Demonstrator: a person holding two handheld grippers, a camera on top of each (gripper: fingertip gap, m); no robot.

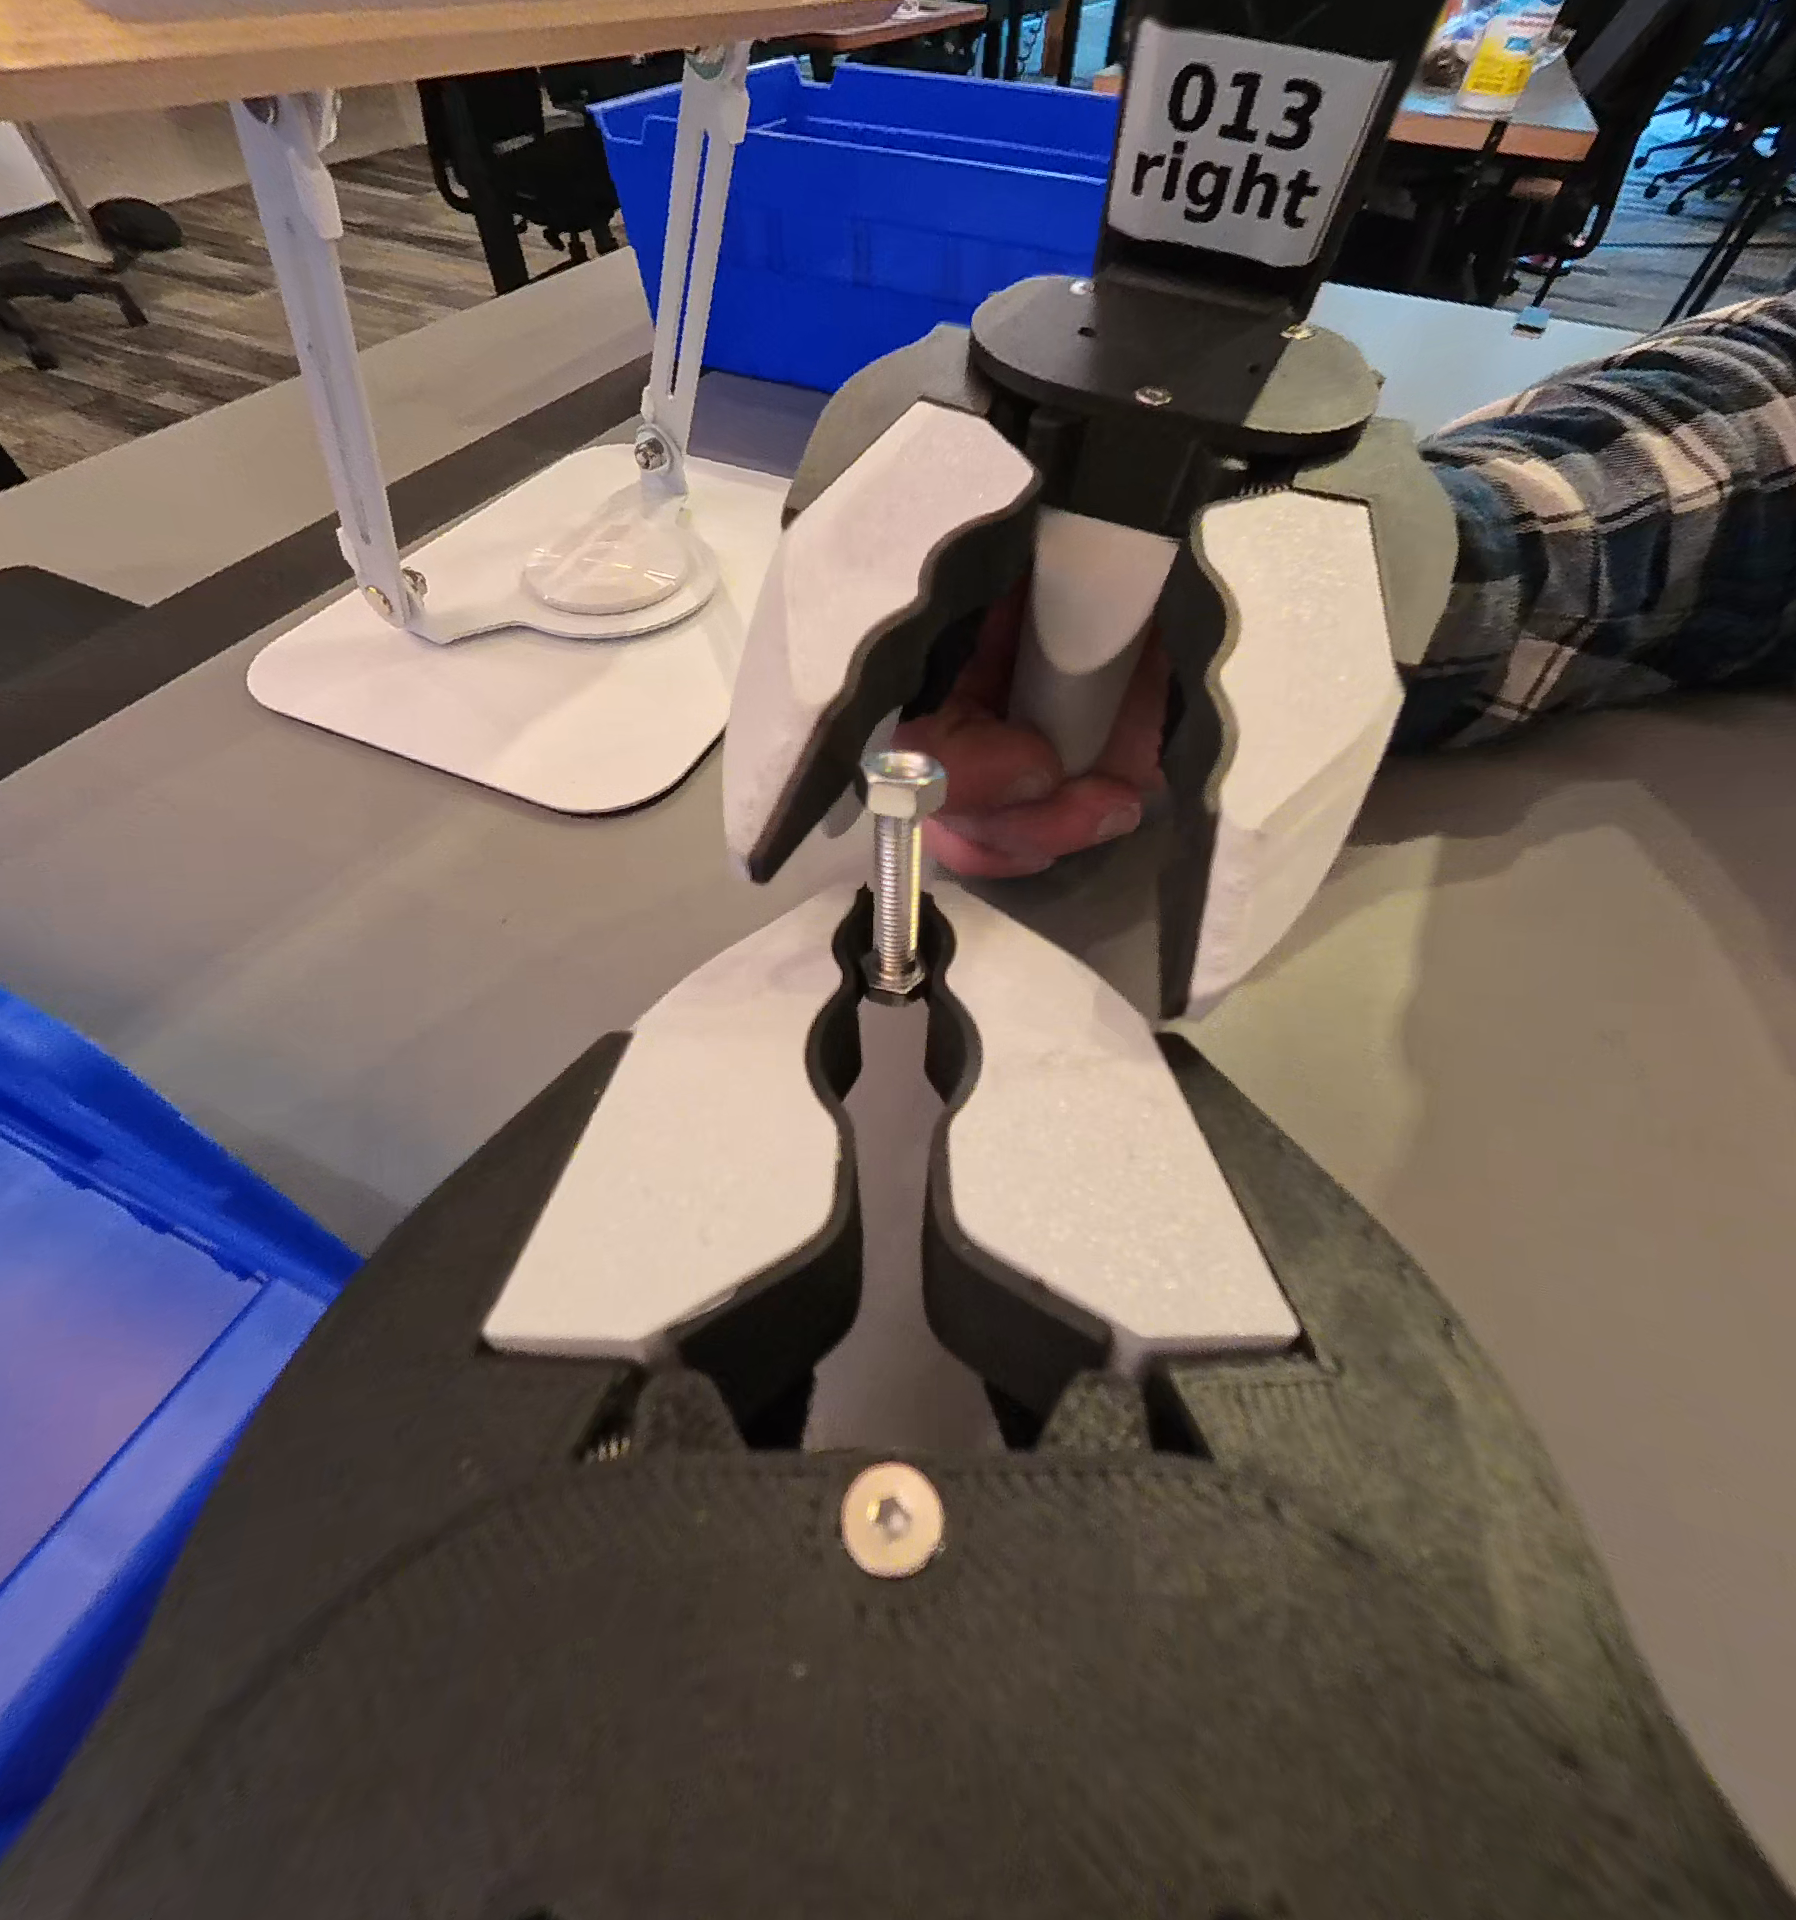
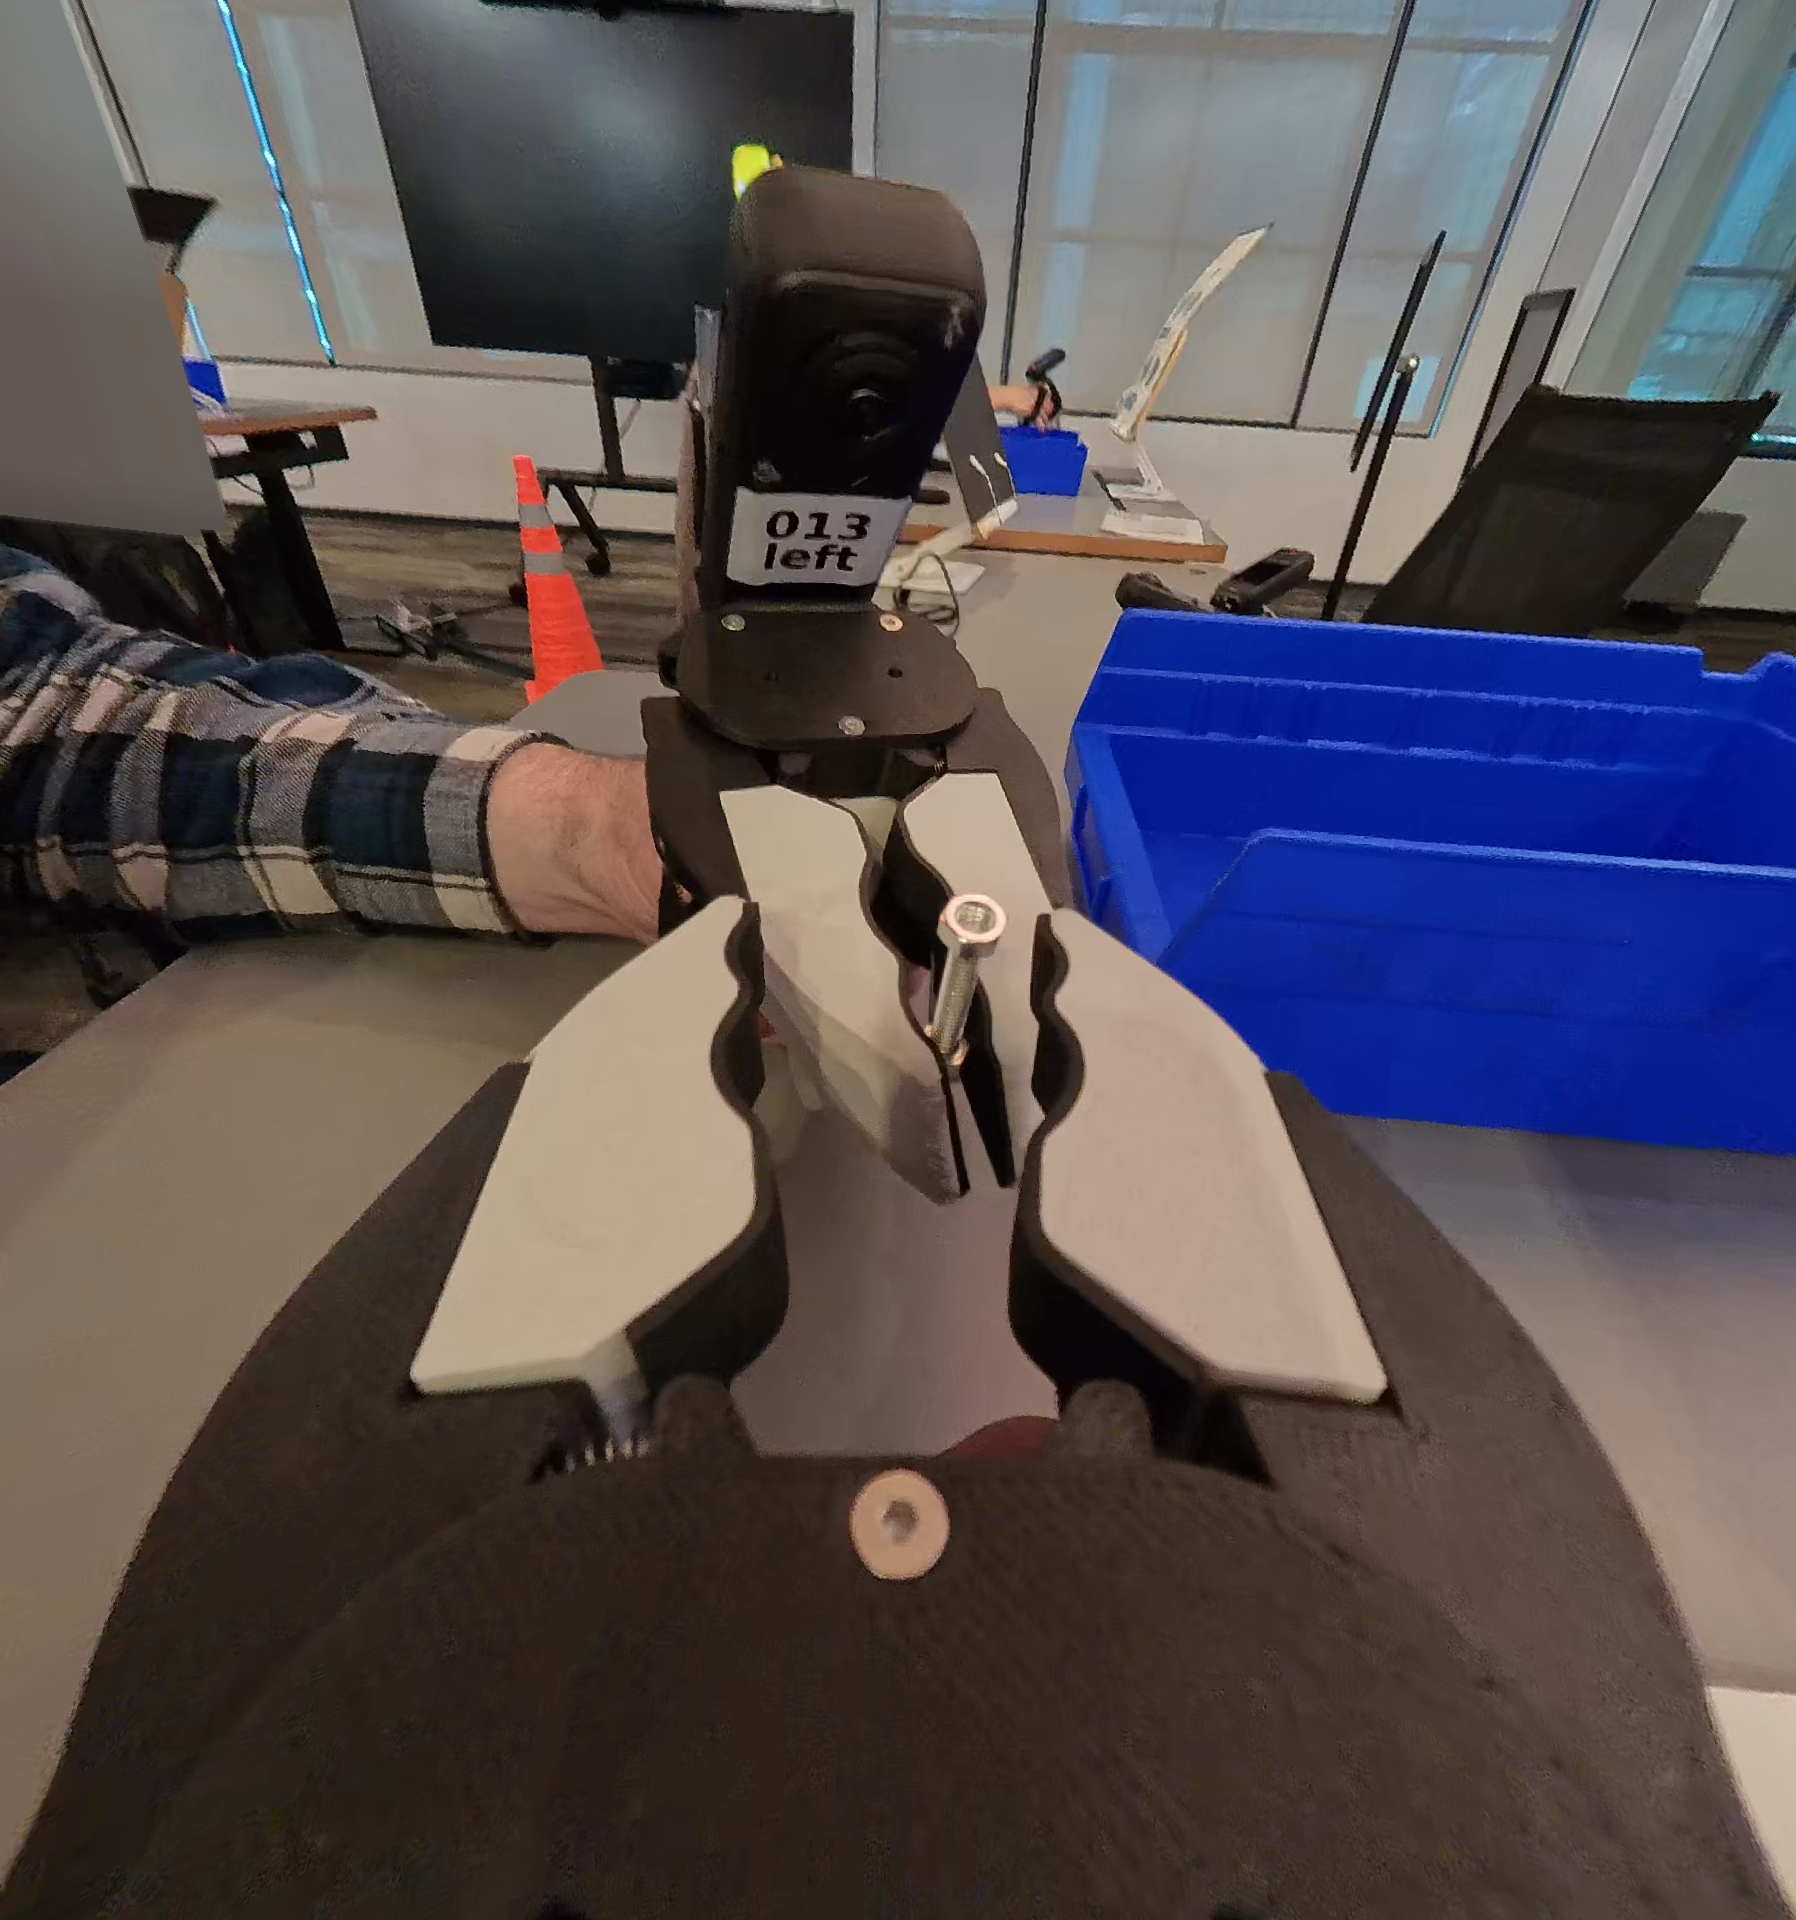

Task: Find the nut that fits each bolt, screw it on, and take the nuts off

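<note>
Bolt (image 1: 896, 894) silver, threaded, upright; hex nut (image 1: 902, 784) on tip.

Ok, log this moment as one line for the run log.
left tool: shut on bolt, upright | nut: atop bolt | right tool: open around nut, not pressing | table

One silver threaded steel bolt (image 1: 891, 868), upright between the left fingers. One silver hexagonal nut (image 1: 902, 781) at its top end. Two blue plastic bins: one beyond the right fingers (image 1: 852, 218), one beside the left fingers (image 1: 94, 1299). One white stand (image 1: 499, 665).
</note>
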